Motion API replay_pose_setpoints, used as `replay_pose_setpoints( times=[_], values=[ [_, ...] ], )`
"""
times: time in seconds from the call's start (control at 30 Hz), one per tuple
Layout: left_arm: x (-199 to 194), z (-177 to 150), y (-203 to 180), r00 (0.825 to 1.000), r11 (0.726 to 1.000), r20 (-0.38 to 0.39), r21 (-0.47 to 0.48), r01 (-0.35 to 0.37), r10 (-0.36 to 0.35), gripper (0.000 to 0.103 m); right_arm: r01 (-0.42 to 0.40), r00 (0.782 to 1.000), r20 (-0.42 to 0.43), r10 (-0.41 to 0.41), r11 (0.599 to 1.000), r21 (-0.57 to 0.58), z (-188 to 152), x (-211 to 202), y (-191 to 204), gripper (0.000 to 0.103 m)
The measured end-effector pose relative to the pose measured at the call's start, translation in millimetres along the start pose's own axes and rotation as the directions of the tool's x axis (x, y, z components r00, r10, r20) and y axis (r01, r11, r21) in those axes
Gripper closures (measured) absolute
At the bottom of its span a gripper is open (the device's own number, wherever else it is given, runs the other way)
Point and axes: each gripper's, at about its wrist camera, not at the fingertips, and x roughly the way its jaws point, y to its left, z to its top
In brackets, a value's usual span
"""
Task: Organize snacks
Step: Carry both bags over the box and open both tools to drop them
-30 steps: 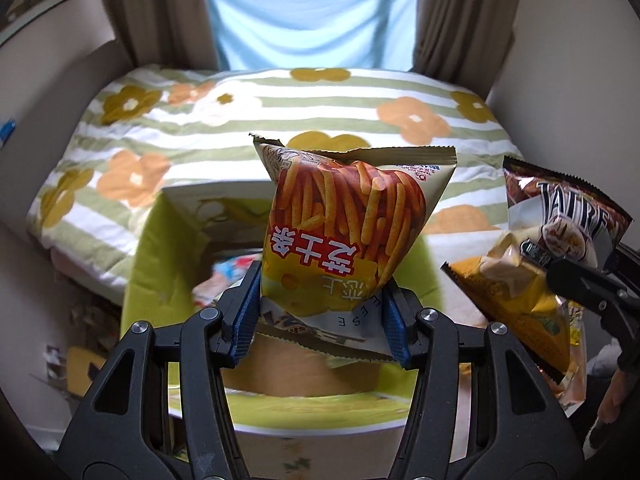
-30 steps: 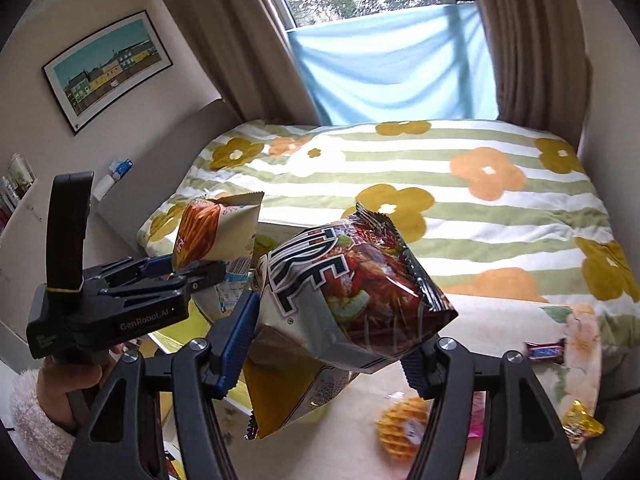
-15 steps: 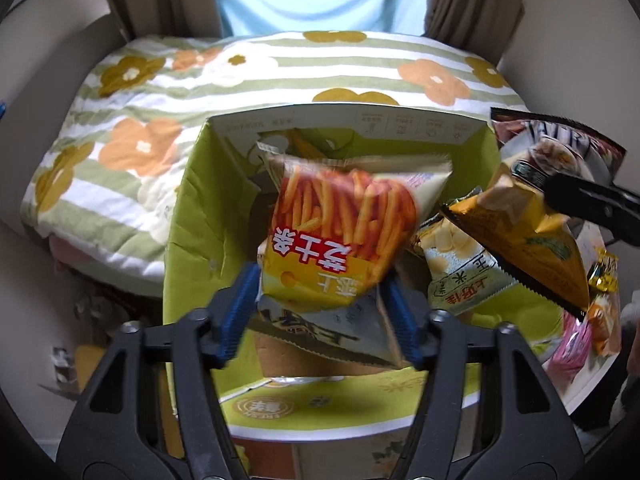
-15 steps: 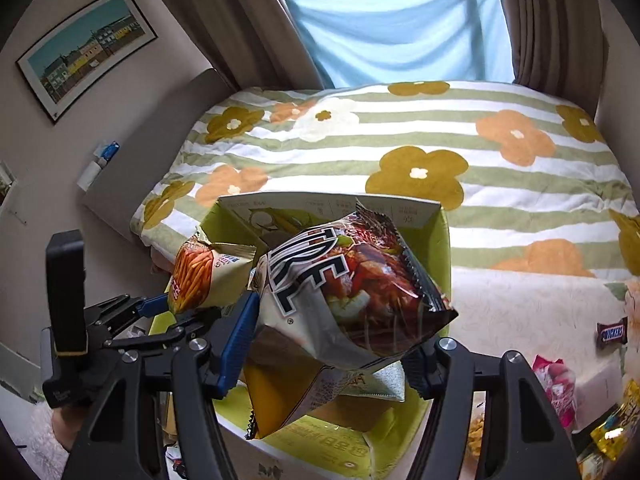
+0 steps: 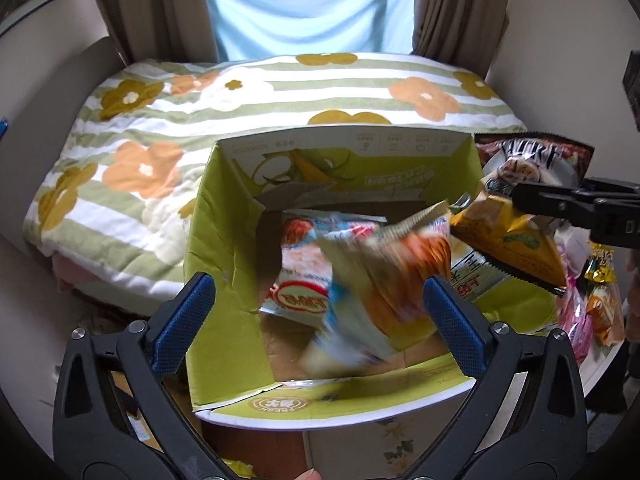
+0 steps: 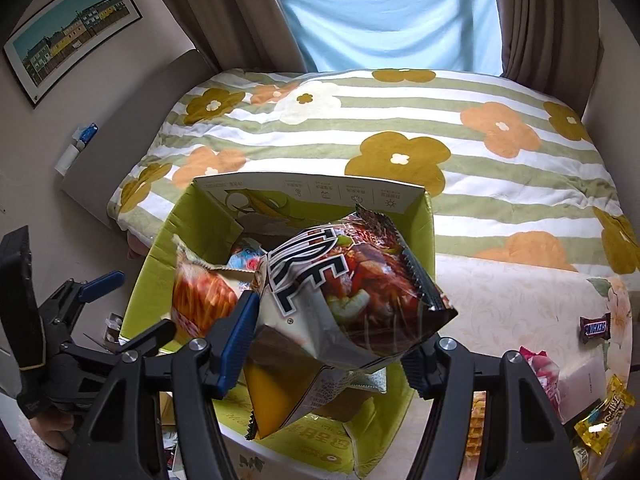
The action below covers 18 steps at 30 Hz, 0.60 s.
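The fries bag [image 5: 384, 280] between the left gripper's [image 5: 318, 312] spread fingers is motion-blurred, its print unreadable. Bags in the right gripper [image 6: 330, 348] hide the green box's [image 6: 160, 264] floor.

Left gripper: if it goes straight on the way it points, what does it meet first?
Probably the blurred fries bag dropping between its open fingers, then the snacks inside the green box; depth is unclear.

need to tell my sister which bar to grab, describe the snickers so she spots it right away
Start at the flowered bed, then look to the pale floral table at its near right corner, beside the green box. The Snickers bar lies alone near the table's right edge. It is the only small dark brown wrapper, while the snacks below it are pink and yellow.
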Motion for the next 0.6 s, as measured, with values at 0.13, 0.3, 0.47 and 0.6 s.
replay_pose_setpoints(
  times=[0.13, 0.3, 0.47, 0.6],
  values=[
    [2.5, 0.6, -2.4, 1.0, 1.0, -0.009, 0.0, -0.016, 0.016, 0.0, 0.005, 1.0, 0.001, -0.005, 1.0, -0.009, 1.3, -0.8, -2.7, 0.043],
    [4.0, -0.9, -0.3, 1.0, 1.0, -0.018, -0.02, -0.016, 0.015, 0.0, 0.007, 1.0, 0.022, -0.007, 1.0, -0.018, 4.1, -6.7, -6.7, 0.043],
    [3.3, -0.6, 0.5, 1.0, 0.999, -0.016, -0.036, -0.021, 0.02, 0.0, -0.039, 0.999, 0.009, 0.039, 0.999, -0.025, 13.7, 2.5, -5.7, 0.043],
    [1.0, -0.6, -0.3, 0.999, 0.999, -0.013, -0.039, -0.029, 0.029, 0.0, -0.101, 0.995, -0.004, 0.101, 0.995, -0.007, 20.7, 17.5, -2.7, 0.034]
  ],
)
